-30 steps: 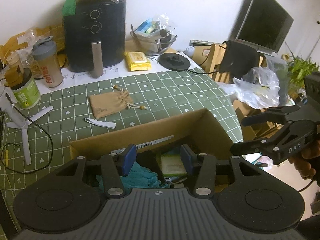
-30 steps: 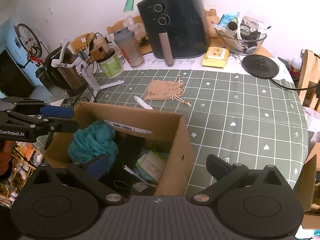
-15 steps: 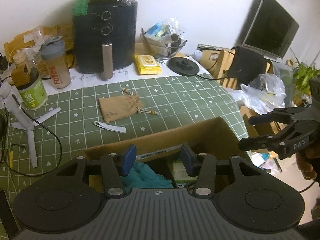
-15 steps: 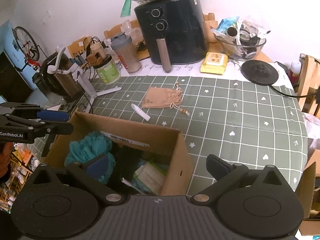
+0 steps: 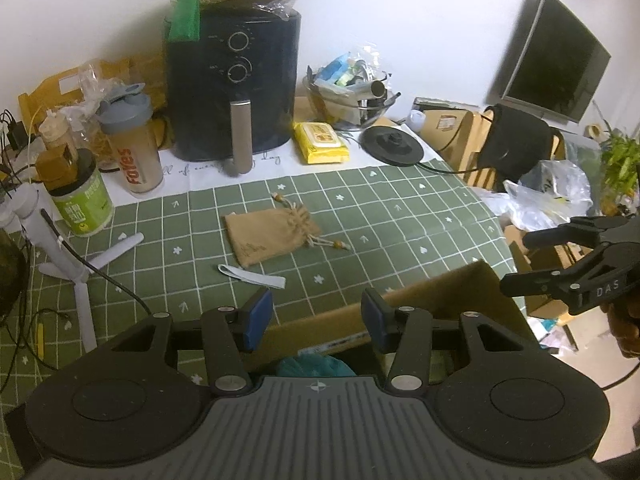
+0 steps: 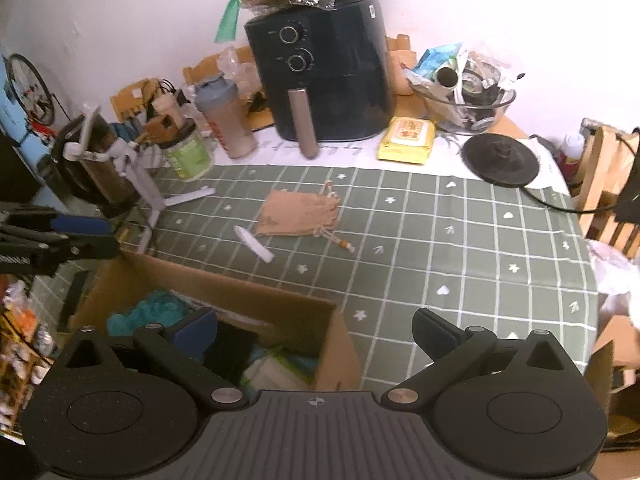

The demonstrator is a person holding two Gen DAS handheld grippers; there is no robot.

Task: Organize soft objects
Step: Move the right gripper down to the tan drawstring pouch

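Pouch position: the tan drawstring pouch [image 5: 272, 235] lies flat on the green checked counter [image 5: 400, 216], beyond the cardboard box [image 5: 420, 300], straight ahead of both pairs of fingers
Long axis: runs roughly left to right across both views, gathered neck and beaded cords toward the right
Nearer hand: hard to call; the left gripper [image 5: 316, 316] faces it more squarely than the right gripper [image 6: 316, 334]
Fingers: both pairs apart, holding nothing
Look: limp cloth, slightly creased, white strip [image 5: 252, 276] just beside it
Box contents: teal fabric [image 6: 152, 312] already inside
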